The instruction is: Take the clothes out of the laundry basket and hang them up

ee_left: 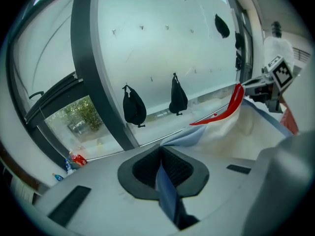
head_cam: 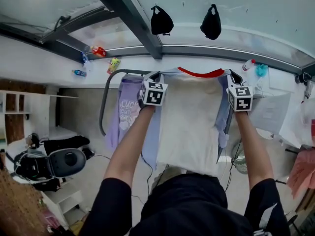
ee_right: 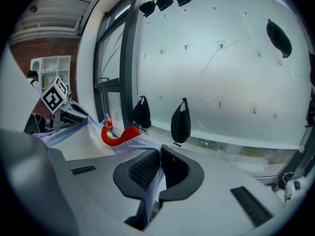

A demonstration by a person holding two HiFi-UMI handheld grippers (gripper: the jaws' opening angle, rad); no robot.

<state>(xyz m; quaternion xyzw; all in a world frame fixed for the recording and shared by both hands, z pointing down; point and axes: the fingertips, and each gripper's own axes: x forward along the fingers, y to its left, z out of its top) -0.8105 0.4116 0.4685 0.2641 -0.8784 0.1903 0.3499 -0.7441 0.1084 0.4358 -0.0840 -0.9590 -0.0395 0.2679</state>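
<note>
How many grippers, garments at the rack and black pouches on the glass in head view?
Grippers: 2 (left gripper, right gripper)
Garments: 2 (white shirt, purple garment)
Black pouches: 2 (left pouch, right pouch)
Total: 6

Rack (head_cam: 103, 100) mostly behind draped clothes (head_cam: 189, 127)

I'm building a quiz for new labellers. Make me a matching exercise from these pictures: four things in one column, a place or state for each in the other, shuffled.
1 shirt with red collar
2 purple garment
3 black pouches
4 left gripper

A hanging on the window
B draped on the rack beside the shirt
C shut on blue cloth of the shirt
D held spread out by its top corners

Pairs: 1-D, 2-B, 3-A, 4-C.
</note>
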